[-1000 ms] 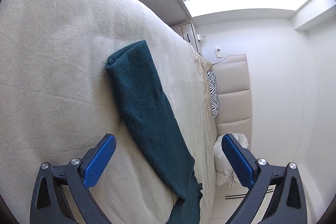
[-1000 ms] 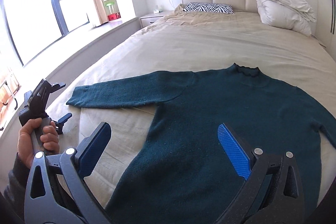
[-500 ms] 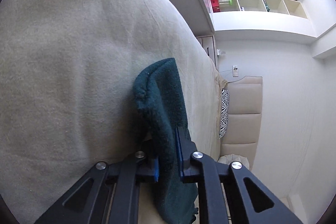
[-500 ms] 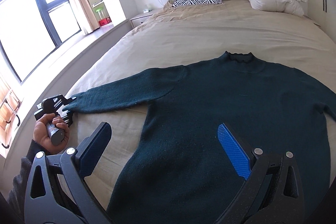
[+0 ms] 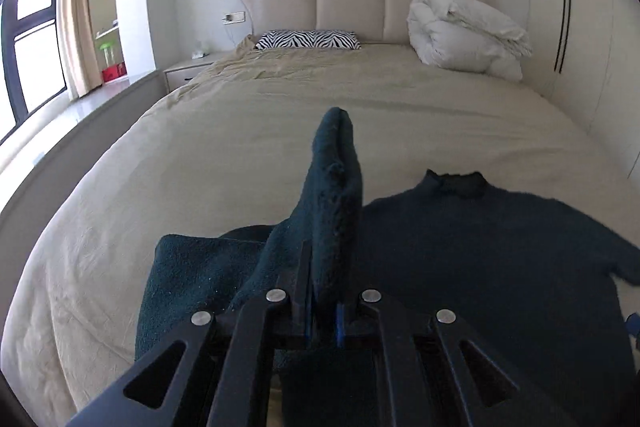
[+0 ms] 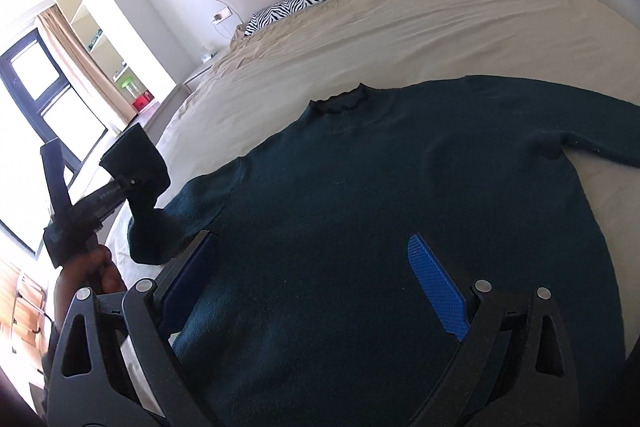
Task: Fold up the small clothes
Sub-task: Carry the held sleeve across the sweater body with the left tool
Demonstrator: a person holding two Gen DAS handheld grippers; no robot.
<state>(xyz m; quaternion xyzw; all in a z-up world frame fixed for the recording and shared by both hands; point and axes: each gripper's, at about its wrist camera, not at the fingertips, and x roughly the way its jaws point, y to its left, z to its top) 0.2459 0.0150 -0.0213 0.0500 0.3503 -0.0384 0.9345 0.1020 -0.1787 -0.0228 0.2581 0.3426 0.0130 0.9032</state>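
A dark green sweater (image 6: 400, 195) lies flat on the beige bed (image 6: 440, 27), collar toward the headboard. It also shows in the left wrist view (image 5: 480, 247). My left gripper (image 5: 322, 319) is shut on the sweater's left sleeve (image 5: 334, 187) near its cuff and holds it lifted off the bed, cuff end sticking up. In the right wrist view the left gripper (image 6: 132, 183) holds the sleeve (image 6: 148, 211) at the sweater's left side. My right gripper (image 6: 316, 287) is open and empty, over the sweater's lower body.
A zebra pillow (image 5: 308, 40) and a folded white duvet (image 5: 464, 31) lie at the headboard. A nightstand (image 5: 188, 67), window ledge and shelves stand left of the bed. A white wardrobe (image 5: 580, 27) is on the right.
My left gripper has shut on the sleeve, lifted it off the bed and swung round to face the headboard. My right gripper has tilted and stayed open over the sweater.
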